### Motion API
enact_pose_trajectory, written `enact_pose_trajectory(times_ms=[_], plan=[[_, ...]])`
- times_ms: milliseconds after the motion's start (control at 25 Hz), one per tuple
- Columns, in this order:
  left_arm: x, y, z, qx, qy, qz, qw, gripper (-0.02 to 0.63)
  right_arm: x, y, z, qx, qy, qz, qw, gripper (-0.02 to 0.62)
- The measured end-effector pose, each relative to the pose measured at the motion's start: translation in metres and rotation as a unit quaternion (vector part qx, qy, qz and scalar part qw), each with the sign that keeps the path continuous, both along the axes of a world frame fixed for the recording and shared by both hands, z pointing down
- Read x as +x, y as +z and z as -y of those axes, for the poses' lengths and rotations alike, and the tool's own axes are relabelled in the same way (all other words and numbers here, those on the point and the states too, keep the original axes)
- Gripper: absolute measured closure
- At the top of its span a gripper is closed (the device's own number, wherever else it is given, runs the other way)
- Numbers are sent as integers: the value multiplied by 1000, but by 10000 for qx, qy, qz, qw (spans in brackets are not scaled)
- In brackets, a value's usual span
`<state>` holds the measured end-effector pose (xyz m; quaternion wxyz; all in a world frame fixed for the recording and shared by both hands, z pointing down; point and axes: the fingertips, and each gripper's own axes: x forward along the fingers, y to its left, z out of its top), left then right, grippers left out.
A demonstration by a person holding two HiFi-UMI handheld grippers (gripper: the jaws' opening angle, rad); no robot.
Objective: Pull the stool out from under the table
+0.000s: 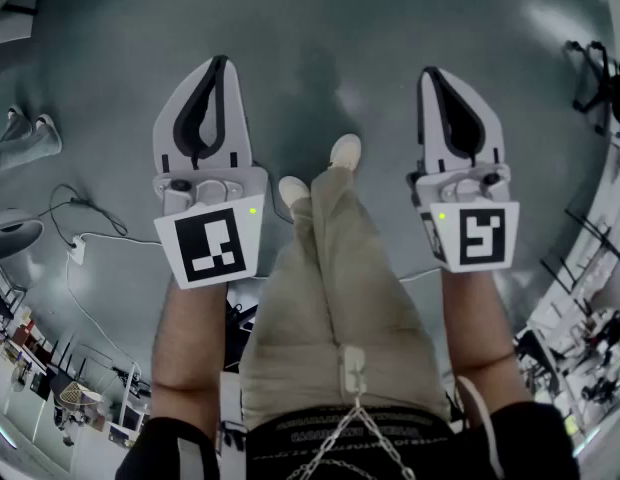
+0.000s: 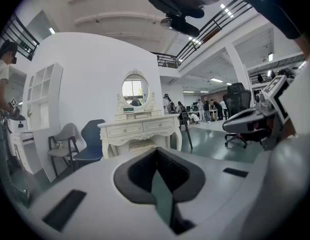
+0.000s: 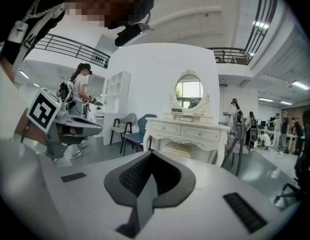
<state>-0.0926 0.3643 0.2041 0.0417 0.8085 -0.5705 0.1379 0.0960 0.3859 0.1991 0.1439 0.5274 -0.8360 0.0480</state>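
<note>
A white dressing table (image 2: 140, 129) (image 3: 187, 130) with an oval mirror stands against a white wall, some way ahead of both grippers. A pale stool (image 2: 141, 145) (image 3: 177, 150) is tucked under it between the legs. In the head view my left gripper (image 1: 221, 62) and right gripper (image 1: 429, 72) are held side by side over the grey floor, each shut with nothing between the jaws. The left gripper (image 2: 156, 150) and right gripper (image 3: 151, 154) both point toward the table. Neither touches the table or the stool.
A grey chair (image 2: 62, 146) and a blue chair (image 2: 92, 144) stand left of the table, and a tripod (image 3: 237, 139) stands to its right. A person (image 3: 80, 91) is by white shelves at the left. Cables (image 1: 80, 238) lie on the floor. An office chair (image 2: 237, 104) is further right.
</note>
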Motion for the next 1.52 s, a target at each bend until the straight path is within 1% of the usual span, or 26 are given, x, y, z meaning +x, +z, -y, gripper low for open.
enact_pose_trajectory(times_ms=[160, 240, 360, 480, 560, 600, 680, 760, 880, 920, 1000, 1080, 1160, 1200, 1360, 1520], plan=[[1, 2, -1, -63, 117, -44, 9999, 601, -2, -4, 9, 98, 105, -35, 9999, 594], [0, 0, 1, -41, 152, 6, 9999, 601, 2, -3, 10, 117, 117, -73, 9998, 594], [0, 0, 15, -11, 197, -12, 9998, 601, 14, 5, 17, 59, 194, 27, 9998, 594], [16, 1, 29, 12, 410, -164, 9990, 601, 32, 25, 28, -77, 347, 145, 9993, 594], [18, 3, 42, 32, 496, -143, 9987, 603, 36, 37, 41, -145, 384, 175, 9990, 592], [14, 5, 52, 47, 434, -137, 9990, 603, 34, 40, 51, -134, 347, 172, 9992, 592], [6, 4, 74, 118, 167, -114, 9997, 603, 31, 40, 72, -73, 246, 114, 9996, 592], [7, -1, 87, 184, -15, -51, 9998, 603, 32, 38, 84, -122, 215, 139, 9996, 592], [16, -2, 105, 198, 100, -35, 9997, 601, 38, 39, 101, -284, 226, 211, 9991, 588], [18, 0, 113, 185, 118, -43, 9998, 601, 38, 40, 109, -289, 193, 201, 9992, 571], [19, 8, 127, 105, 94, -7, 9999, 601, 37, 41, 122, -290, 94, 201, 9993, 519], [25, 19, 138, -57, 130, 49, 9999, 593, 40, 43, 131, -326, 17, 166, 9993, 493], [29, 31, 148, -277, 212, 86, 9994, 483, 41, 46, 141, -401, -13, 143, 9991, 467], [29, 35, 152, -359, 210, 73, 9991, 469, 40, 46, 146, -431, -15, 149, 9990, 453], [23, 44, 159, -641, 61, -79, 9979, 457, 36, 46, 158, -544, -52, 197, 9983, 433], [15, 58, 167, -914, 28, 221, 9956, 429, 37, 57, 167, -756, -197, 104, 9969, 414]])
